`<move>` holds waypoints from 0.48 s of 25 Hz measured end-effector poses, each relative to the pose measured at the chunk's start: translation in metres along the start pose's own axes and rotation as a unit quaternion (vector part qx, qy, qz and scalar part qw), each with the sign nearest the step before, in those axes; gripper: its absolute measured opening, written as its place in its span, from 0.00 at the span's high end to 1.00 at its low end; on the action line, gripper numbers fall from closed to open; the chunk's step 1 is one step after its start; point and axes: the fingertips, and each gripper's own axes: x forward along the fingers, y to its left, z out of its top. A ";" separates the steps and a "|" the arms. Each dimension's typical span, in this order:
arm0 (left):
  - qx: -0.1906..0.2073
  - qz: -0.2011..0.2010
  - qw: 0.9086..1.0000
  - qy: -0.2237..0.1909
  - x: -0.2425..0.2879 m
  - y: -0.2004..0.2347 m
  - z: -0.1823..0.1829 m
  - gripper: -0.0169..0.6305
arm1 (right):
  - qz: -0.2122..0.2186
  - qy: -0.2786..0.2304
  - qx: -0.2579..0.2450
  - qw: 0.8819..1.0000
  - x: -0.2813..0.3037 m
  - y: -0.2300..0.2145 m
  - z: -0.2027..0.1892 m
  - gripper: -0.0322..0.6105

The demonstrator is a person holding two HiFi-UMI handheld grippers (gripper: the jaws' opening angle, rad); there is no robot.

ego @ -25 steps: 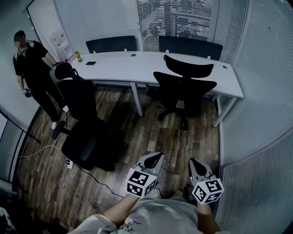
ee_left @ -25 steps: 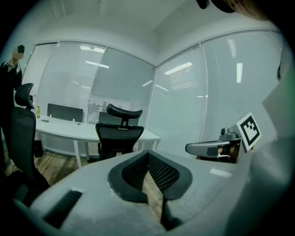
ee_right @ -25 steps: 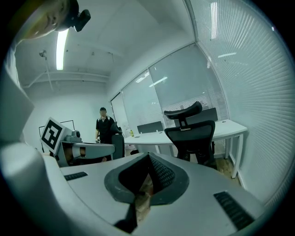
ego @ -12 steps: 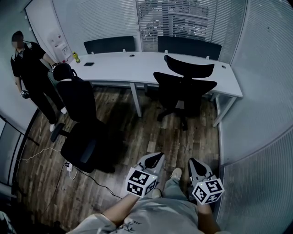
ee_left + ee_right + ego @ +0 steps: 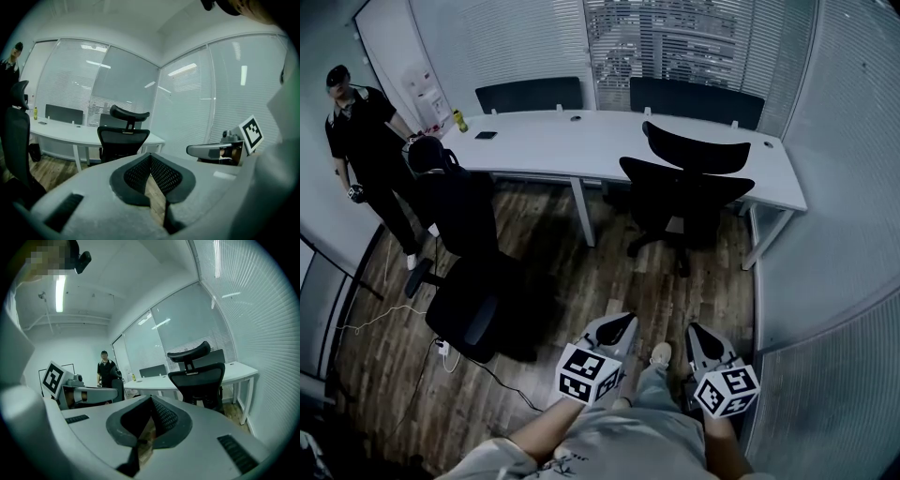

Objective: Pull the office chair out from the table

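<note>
A black office chair with a headrest stands pushed in at the right part of the long white table; it also shows as the chair in the left gripper view and the chair in the right gripper view. Both grippers are held low and close to my body, well short of that chair. My left gripper is shut with nothing between its jaws, and so is my right gripper. The chair's back faces me.
A second black office chair stands away from the table at the left. A person in dark clothes stands at the far left by the wall. Two dark chairs sit behind the table. A cable lies on the wooden floor. Glass walls with blinds close the right side.
The view has shifted slightly forward toward the table and chair. Both grippers keep their place in the picture and stay shut. My shoe now shows between them.
</note>
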 end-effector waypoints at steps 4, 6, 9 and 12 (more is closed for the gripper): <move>0.003 0.004 1.000 -0.001 0.025 0.014 0.008 0.96 | 0.003 -0.002 0.001 1.000 0.023 -0.021 0.008 0.94; 0.001 0.005 1.000 0.000 0.040 0.022 0.011 0.96 | 0.002 -0.001 0.004 1.000 0.035 -0.033 0.012 0.94; 0.000 0.007 1.000 -0.001 0.067 0.035 0.021 0.96 | 0.003 -0.001 0.005 1.000 0.057 -0.054 0.024 0.94; -0.002 0.008 1.000 -0.003 0.095 0.047 0.034 0.96 | 0.005 -0.002 0.004 1.000 0.079 -0.077 0.039 0.94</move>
